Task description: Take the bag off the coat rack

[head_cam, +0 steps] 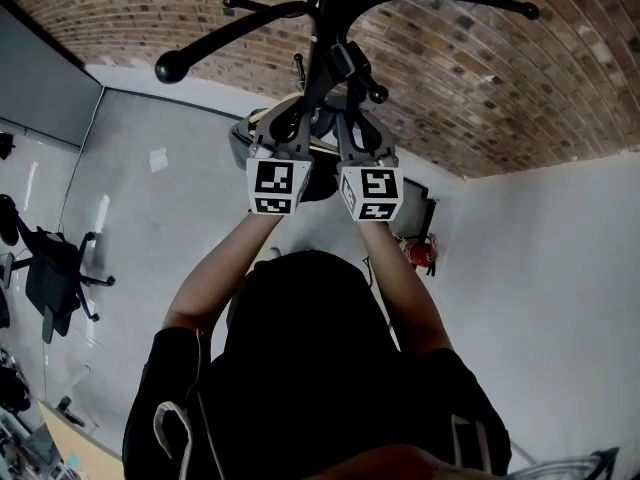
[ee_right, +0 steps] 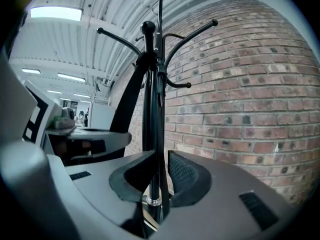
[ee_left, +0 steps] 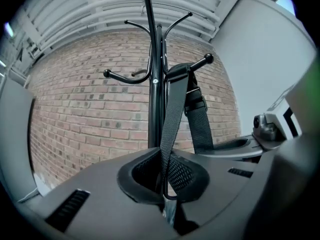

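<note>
Left claw [ee_left: 167, 184] grips the bag strap [ee_left: 175, 114]; right claw [ee_right: 159, 184] likewise. Grasp step appears complete. Next, lift strap off the hook [ee_left: 200, 64] above.

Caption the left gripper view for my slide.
Left gripper shut on the bag strap hanging from the coat rack hook.

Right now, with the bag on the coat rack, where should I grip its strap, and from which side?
Grip the strap on its straight hanging run below the hook, fingers on the two flat faces, coming in level from the room side, opposite the brick wall. The hook tilts upward, so probably lift to free it.
</note>
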A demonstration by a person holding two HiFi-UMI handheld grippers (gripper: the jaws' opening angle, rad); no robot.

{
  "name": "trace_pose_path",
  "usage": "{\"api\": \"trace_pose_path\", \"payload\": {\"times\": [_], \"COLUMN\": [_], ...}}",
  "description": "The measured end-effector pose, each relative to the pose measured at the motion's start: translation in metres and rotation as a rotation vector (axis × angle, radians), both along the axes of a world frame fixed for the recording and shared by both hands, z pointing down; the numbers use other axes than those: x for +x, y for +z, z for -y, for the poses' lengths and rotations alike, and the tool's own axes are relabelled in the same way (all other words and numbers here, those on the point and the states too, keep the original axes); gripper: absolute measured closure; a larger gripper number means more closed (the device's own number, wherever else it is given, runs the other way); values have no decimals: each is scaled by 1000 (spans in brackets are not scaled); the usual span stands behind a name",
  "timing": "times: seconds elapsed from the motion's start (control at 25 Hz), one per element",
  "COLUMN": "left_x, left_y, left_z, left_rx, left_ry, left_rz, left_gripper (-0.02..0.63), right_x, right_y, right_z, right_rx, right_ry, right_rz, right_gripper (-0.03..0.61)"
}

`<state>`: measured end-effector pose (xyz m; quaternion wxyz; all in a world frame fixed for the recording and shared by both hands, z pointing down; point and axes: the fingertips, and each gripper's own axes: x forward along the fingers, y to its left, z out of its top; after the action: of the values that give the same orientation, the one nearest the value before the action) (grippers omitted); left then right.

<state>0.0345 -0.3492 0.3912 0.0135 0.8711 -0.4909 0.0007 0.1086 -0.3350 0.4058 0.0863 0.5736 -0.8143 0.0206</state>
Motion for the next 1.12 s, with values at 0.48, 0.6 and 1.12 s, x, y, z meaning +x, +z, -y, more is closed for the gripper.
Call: {"api": "trace_pose_path", "payload": {"times": [0.48, 0.6, 1.12], "left_x": [-23, -27, -26], "left_y": [-19, -21, -59], "left_z": [-18, -24, -60], "left_rx": [39, 48, 13], "left_ry": [-52, -53, 61], "left_rz": [-40, -35, -149], "left_gripper": [594, 594, 592], "right_x": [14, 21, 41], "right_y": [-2, -9, -69], "right_z": [-11, -18, -59], "right_rx": [28, 46, 173], "right_ry": [54, 79, 160], "right_rz": [20, 12, 145], "right_gripper": [557, 555, 557]}}
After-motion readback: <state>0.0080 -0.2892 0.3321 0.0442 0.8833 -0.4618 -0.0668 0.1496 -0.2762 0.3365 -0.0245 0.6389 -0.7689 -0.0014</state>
